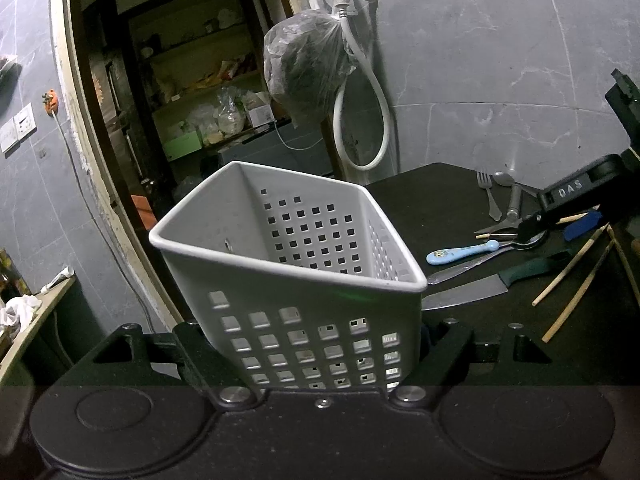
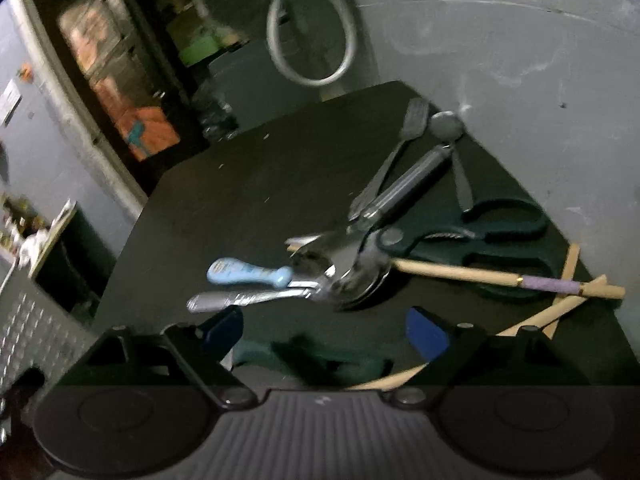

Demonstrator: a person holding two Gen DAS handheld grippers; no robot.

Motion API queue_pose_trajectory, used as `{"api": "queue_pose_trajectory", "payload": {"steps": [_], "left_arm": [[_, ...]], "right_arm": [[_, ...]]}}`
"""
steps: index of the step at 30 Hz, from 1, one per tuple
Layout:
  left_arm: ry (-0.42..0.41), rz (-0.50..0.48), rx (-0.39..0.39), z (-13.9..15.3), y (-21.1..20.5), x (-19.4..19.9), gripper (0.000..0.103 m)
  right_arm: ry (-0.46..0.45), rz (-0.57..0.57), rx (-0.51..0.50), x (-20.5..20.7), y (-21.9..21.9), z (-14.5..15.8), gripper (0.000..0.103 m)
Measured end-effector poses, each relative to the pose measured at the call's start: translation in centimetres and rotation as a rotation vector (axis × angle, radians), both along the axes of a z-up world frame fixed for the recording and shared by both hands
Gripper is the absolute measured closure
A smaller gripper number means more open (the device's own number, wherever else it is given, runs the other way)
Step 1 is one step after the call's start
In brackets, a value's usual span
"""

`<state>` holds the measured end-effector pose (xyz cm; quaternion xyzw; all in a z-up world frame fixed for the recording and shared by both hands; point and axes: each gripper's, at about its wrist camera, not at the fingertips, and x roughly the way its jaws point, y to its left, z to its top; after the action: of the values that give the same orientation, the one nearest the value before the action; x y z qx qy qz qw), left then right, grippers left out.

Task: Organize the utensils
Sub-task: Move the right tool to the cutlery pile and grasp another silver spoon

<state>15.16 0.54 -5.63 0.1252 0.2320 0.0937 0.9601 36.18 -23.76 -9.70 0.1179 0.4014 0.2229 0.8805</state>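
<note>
Gripping the empty basket (image 1: 288,264), the left gripper (image 1: 320,360) waits; right of the basket, utensils (image 2: 340,276) lie on the table (image 2: 240,200), right gripper (image 2: 324,332) open above them.

My left gripper (image 1: 320,344) is clamped: both black fingers press in from either side, pads squeezing what sits between them, and the tool tips a little below level. My right gripper (image 2: 324,332) stands with its jaws spread wide, the blue pads (image 2: 426,334) well apart and pressing on nothing. It points down at a steeper slant than the left. From the left wrist view I see my right gripper's black body (image 1: 576,196) off at the far right edge, reaching in and angled downward, its blue pad showing.
</note>
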Motion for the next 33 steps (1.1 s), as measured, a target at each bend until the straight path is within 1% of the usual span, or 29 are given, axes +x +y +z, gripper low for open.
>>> {"api": "queue_pose_trajectory", "payload": {"steps": [2,3,5,6,8,9,11,13,14,15,21,25,29,30,31,33], "left_arm": [[0.000,0.000,0.000,0.0,0.0,0.0,0.022],[0.000,0.000,0.000,0.0,0.0,0.0,0.022],[0.000,0.000,0.001,0.0,-0.1,0.0,0.022],[0.000,0.000,0.001,0.0,-0.1,0.0,0.022],[0.000,-0.001,0.002,0.0,0.0,0.0,0.022],[0.000,-0.001,0.001,0.0,-0.1,0.0,0.022],[0.000,0.000,0.001,0.0,-0.1,0.1,0.022],[0.001,0.000,0.000,0.0,-0.1,0.1,0.022],[0.001,0.000,0.000,0.0,-0.1,0.1,0.022],[0.001,-0.001,0.001,0.0,-0.1,0.1,0.022],[0.001,-0.003,0.004,0.0,-0.1,0.1,0.022],[0.001,-0.006,0.006,0.0,-0.1,0.2,0.022],[0.001,-0.012,0.011,0.1,-0.2,0.2,0.022],[0.001,-0.012,0.012,0.1,-0.2,0.2,0.022],[0.001,-0.014,0.014,0.1,-0.2,0.3,0.022],[0.000,-0.018,0.017,0.1,-0.2,0.3,0.022]], "right_arm": [[0.008,-0.052,0.035,0.6,-0.7,-0.3,0.022],[0.012,-0.074,0.055,0.9,-1.1,-0.4,0.023],[0.024,-0.110,0.095,1.5,-1.6,-0.6,0.032],[0.027,-0.121,0.108,1.7,-1.8,-0.7,0.035],[0.031,-0.135,0.116,2.2,-1.8,-0.8,0.047],[0.031,-0.137,0.112,2.4,-1.7,-0.9,0.051],[0.031,-0.129,0.100,2.5,-1.3,-1.1,0.068],[0.031,-0.125,0.099,2.4,-1.2,-1.2,0.080],[0.032,-0.126,0.102,2.3,-1.2,-1.2,0.087],[0.034,-0.125,0.107,2.1,-1.2,-1.2,0.092],[0.000,-0.094,0.135,0.1,-2.1,0.1,0.096],[0.021,-0.092,0.151,-0.7,-2.9,0.0,0.096],[0.046,-0.111,0.142,-1.4,-3.5,-0.5,0.096],[0.050,-0.112,0.133,-1.5,-3.5,-0.6,0.096],[0.055,-0.108,0.129,-1.5,-3.5,-0.7,0.091],[0.060,-0.109,0.129,-1.8,-3.6,-0.9,0.088]]}}
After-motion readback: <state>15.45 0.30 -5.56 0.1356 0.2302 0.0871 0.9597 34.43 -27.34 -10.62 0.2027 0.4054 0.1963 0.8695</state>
